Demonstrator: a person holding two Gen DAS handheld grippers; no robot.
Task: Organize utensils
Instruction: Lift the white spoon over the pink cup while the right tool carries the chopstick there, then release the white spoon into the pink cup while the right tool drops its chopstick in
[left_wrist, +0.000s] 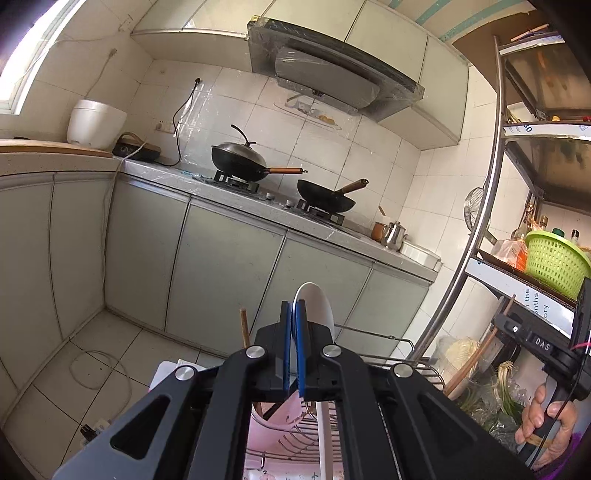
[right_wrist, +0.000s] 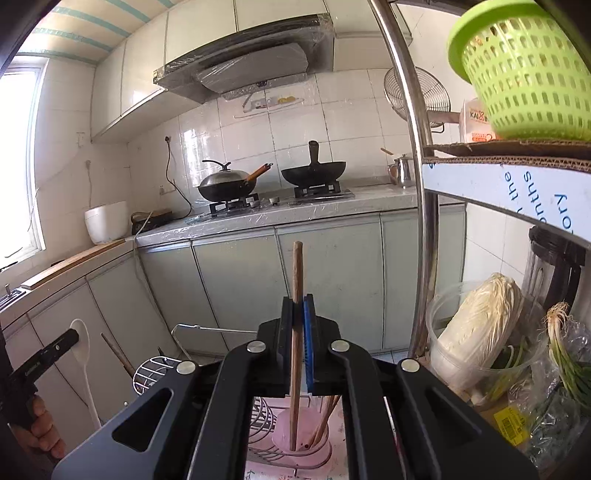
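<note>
My left gripper (left_wrist: 294, 314) is shut on a white spoon (left_wrist: 317, 304), which stands upright with its bowl on top and its handle running down over the wire dish rack (left_wrist: 373, 336). In the right wrist view the same spoon (right_wrist: 82, 350) shows at the lower left, next to a loose chopstick (right_wrist: 118, 354). A wooden chopstick (right_wrist: 297, 269) stands nearly upright in my right gripper (right_wrist: 299, 310), which is shut on it. Its lower end reaches into a pink cup (right_wrist: 284, 435) that holds more chopsticks (right_wrist: 325, 417).
A pink bowl (left_wrist: 273, 417) lies in the rack below my left gripper. The steel shelf pole (right_wrist: 421, 206) rises close on the right, with a green basket (right_wrist: 524, 70), a cabbage (right_wrist: 476, 325) and green onions (right_wrist: 565, 354) on its shelves. Grey cabinets (right_wrist: 240, 280) and a stove with two woks stand ahead.
</note>
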